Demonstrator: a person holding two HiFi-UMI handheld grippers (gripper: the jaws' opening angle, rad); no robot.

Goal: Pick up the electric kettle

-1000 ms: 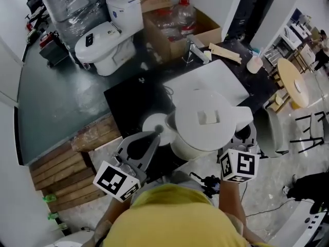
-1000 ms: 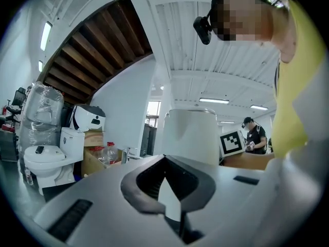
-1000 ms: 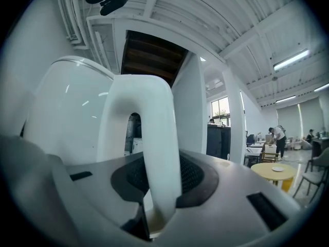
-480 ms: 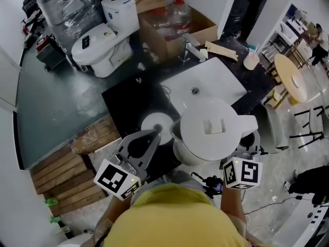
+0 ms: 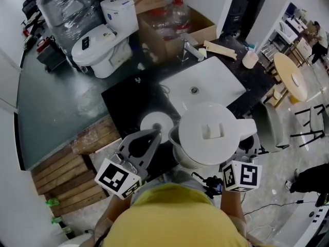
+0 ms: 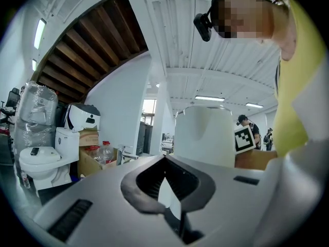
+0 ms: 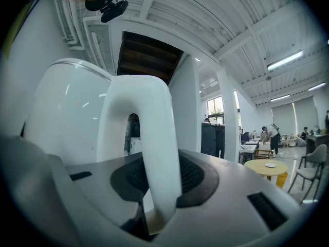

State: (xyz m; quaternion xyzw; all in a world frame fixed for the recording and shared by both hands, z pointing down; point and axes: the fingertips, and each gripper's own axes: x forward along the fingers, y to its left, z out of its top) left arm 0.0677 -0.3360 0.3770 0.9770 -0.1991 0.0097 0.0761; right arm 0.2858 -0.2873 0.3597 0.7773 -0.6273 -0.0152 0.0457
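Observation:
The white electric kettle hangs in the air above the black counter, lid shut. My right gripper is shut on the kettle's handle, which stands upright between the jaws, with the kettle body to its left. The kettle's round white base lies on the counter, partly hidden by the kettle. My left gripper hovers beside the base with its jaws together and nothing in them. In the left gripper view the kettle stands just beyond the tips of that left gripper.
A white sink basin with a faucet sits behind the kettle. A toilet and a cardboard box stand on the floor beyond. Wooden planks lie at the left, a round table at the right.
The kettle, held in my right gripper, has drifted a little toward me and to the right, so more of the sink shows. My left gripper has stayed put.

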